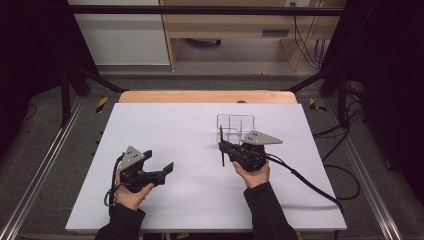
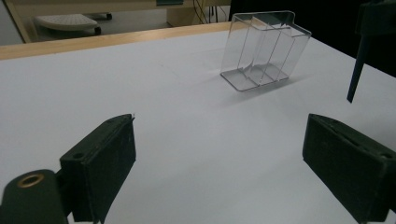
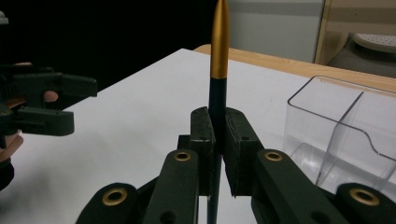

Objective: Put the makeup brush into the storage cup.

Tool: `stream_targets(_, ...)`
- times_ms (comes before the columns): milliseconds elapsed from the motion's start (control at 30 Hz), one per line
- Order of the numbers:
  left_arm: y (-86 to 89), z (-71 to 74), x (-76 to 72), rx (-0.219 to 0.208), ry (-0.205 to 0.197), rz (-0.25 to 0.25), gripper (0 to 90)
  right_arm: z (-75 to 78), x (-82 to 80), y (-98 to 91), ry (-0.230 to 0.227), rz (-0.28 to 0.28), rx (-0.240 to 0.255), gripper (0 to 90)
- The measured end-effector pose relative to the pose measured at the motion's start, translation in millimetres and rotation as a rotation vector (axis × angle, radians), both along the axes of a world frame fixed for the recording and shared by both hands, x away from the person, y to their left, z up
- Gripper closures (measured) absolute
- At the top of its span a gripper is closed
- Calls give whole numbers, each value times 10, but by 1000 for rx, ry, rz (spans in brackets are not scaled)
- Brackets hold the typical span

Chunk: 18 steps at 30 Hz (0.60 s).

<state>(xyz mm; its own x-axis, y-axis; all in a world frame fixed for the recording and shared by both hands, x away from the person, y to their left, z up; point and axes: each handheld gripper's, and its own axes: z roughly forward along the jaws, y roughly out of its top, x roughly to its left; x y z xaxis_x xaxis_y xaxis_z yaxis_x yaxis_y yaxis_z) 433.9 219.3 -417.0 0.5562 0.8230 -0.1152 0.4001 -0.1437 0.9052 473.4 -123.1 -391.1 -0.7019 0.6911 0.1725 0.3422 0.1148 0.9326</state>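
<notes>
At lower left my left gripper [image 1: 161, 168] gapes wide over the matte white table [image 1: 165, 125]. Right of centre my right gripper [image 3: 219, 140] clamps a slim pen [image 3: 219, 42], dark barrel and gold tip, beside the clear plastic divided organizer [image 1: 235, 125].

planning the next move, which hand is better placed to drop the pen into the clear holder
Right. The right gripper is shut on the pen, close beside the clear holder. The left gripper is open, holding nothing, and farther off.

The pen's [image 3: 219, 60] lower end is hidden behind the fingers [image 3: 203, 140].
</notes>
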Motion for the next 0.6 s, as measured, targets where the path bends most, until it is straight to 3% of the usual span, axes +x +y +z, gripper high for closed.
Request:
stream_targets(167,86,-44,-13,27,3,15,75,28,52,-36,-11,-20,10,835)
stream_targets(600,141,-85,-4,51,20,28,72,188,201,-195,-36,-74,62,835)
